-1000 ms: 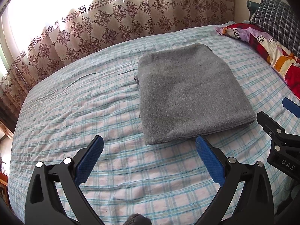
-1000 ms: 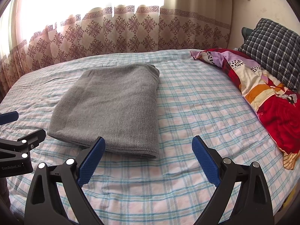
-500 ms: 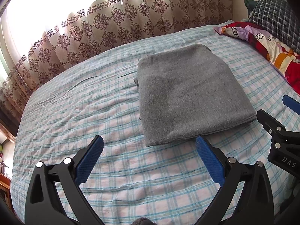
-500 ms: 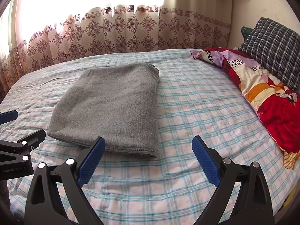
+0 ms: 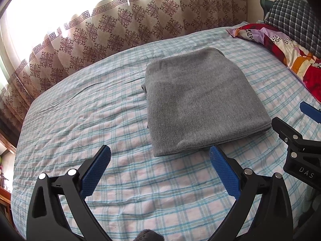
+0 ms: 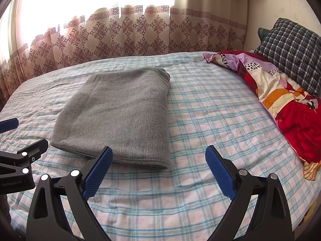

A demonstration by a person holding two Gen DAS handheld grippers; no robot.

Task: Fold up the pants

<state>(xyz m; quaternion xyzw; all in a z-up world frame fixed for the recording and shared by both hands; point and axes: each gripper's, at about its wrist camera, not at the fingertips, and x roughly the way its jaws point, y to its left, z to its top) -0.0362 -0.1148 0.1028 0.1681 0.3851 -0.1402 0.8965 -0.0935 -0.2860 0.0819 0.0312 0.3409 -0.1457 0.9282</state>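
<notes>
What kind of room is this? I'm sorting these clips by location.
Most likely a bedroom in a home. Folded grey pants lie on a bed with a checked sheet; a plaid pillow and colourful quilt sit at one end, and a patterned curtain hangs behind.

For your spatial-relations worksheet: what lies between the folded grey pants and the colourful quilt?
Only bare checked bedsheet separates the pants from the quilt, clearest in the right wrist view.
</notes>
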